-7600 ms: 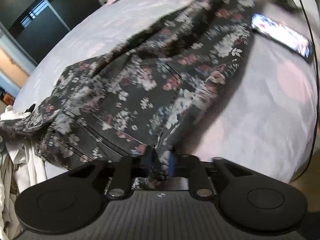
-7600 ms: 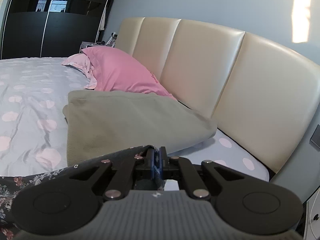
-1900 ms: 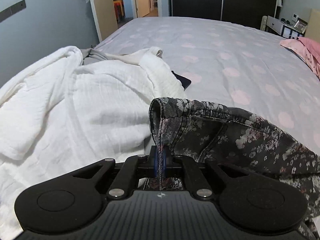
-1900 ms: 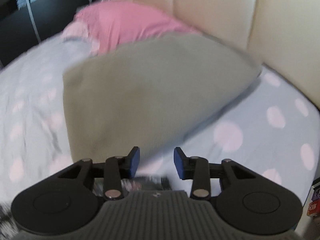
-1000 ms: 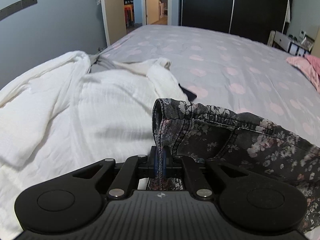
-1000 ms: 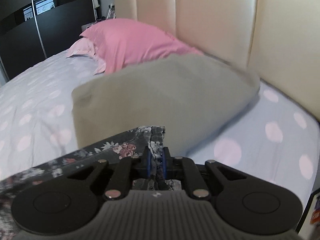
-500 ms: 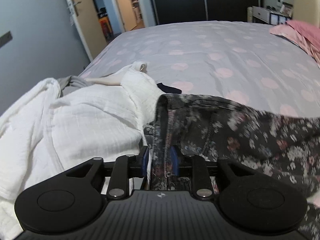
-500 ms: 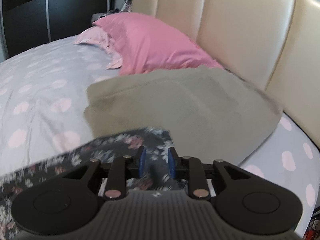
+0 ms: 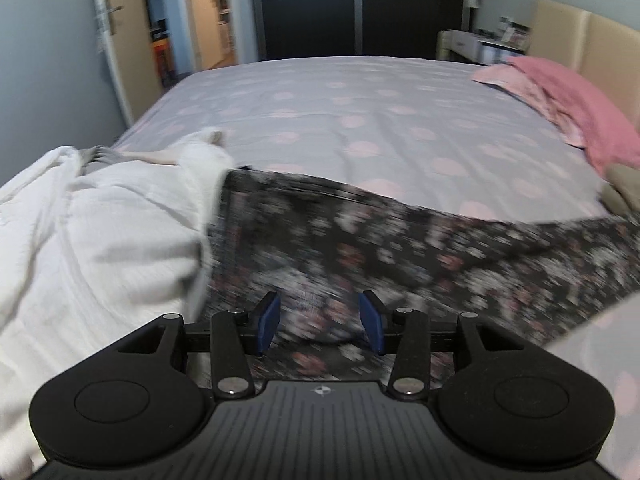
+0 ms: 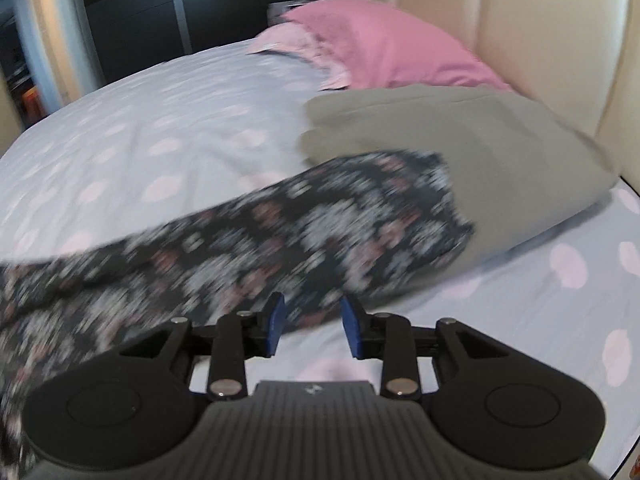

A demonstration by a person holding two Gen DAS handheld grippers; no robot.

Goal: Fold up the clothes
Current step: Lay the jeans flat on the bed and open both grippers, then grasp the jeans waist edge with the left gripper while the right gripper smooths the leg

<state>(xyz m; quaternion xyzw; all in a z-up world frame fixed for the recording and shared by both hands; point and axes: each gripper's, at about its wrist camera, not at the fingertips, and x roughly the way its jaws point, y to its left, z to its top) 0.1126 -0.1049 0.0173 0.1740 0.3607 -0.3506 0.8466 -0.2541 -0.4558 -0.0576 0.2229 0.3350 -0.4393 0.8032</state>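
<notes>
On the dotted bedsheet (image 9: 360,128), the floral trousers (image 9: 360,248) lie spread out, blurred. Both the left gripper (image 9: 319,322) and right gripper (image 10: 312,330) stand apart and are opening, pads clear of cloth. White robe (image 9: 92,232) at nine o'clock; grey pillow (image 10: 500,152) at two o'clock.

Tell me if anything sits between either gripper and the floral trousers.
Nothing visible does. The floral trousers lie right ahead of the left gripper and right gripper, both opening and clear of the cloth. The white garment only borders the left end.
</notes>
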